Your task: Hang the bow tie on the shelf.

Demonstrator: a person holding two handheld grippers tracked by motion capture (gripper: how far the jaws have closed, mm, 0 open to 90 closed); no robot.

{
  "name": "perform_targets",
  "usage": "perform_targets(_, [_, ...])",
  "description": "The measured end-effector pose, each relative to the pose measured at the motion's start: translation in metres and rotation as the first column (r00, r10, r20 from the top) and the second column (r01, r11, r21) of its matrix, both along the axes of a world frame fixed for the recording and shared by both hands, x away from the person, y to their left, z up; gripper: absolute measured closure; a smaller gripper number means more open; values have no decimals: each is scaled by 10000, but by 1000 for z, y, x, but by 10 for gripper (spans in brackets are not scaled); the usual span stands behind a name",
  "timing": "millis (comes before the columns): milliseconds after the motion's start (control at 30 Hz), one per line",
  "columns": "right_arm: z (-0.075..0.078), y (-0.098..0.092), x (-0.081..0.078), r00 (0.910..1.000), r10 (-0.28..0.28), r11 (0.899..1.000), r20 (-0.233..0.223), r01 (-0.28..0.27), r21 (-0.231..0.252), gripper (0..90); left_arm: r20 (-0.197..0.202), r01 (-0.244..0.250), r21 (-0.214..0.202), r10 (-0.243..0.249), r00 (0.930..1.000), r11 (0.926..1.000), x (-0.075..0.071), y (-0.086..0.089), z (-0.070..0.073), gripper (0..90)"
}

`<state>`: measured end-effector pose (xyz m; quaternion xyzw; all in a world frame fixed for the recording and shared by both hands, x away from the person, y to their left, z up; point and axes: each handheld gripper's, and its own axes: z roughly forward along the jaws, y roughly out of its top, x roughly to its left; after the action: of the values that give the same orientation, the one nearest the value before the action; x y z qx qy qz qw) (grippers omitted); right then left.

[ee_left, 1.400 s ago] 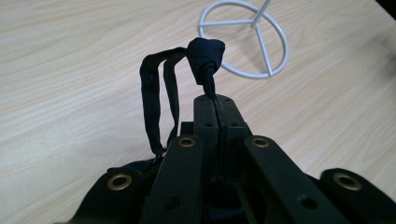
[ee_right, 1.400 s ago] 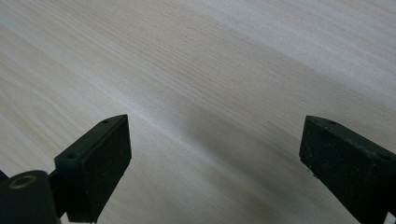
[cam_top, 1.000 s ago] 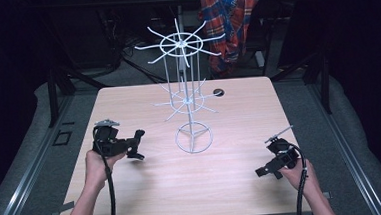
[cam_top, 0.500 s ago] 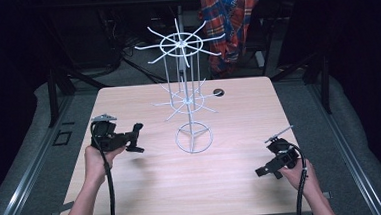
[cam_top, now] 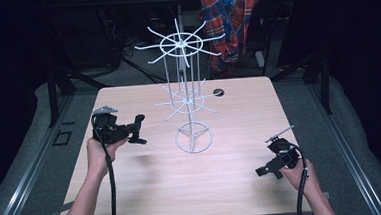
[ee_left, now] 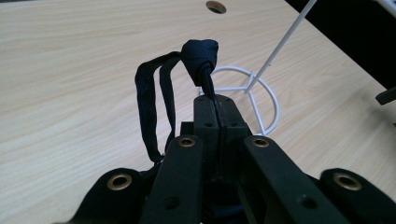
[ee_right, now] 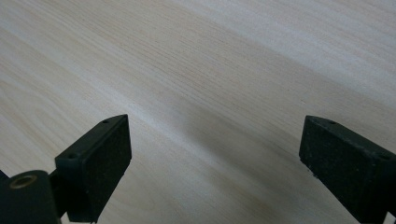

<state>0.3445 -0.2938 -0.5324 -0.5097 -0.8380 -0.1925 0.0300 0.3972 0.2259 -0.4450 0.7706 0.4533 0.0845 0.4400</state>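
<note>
I see a black hair tie (ee_left: 187,70) with a knot pinched tight in my left gripper (ee_left: 217,116), held above the wooden table (cam_top: 148,190) beside the white wire rack (cam_top: 190,102). My right gripper (ee_right: 215,163) hangs over bare table, jaws spread wide.

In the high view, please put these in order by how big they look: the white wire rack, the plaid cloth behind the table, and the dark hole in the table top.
1. White wire rack, the largest.
2. Plaid cloth, clearly smaller in the picture; it lies farther from the camera, so its true size is unsure.
3. Dark hole, by far the smallest.
</note>
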Motion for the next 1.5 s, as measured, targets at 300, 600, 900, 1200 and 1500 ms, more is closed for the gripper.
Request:
perform_targets(300, [0,0,0,10000,15,9999,34,-15,-101,90,162,27,-71,-26,9999,10000,7,-5,8,891])
perform_targets(600, [0,0,-1,9999,-73,10000,72,73,35,91,291,76,-95,-73,9995,9999,11,-7,13,891])
perform_targets(900, [-2,2,-2,9994,-268,9996,203,267,67,91,480,167,-173,-158,9987,9997,15,-12,21,891])
perform_targets(1200, [-1,2,-1,10000,71,10000,30,-71,-44,91,656,320,-294,-300,9974,9991,18,-16,28,891])
perform_targets(1500, [0,2,-1,10000,95,9999,24,-95,-89,91,854,350,-393,-315,9958,9986,21,-17,37,891])
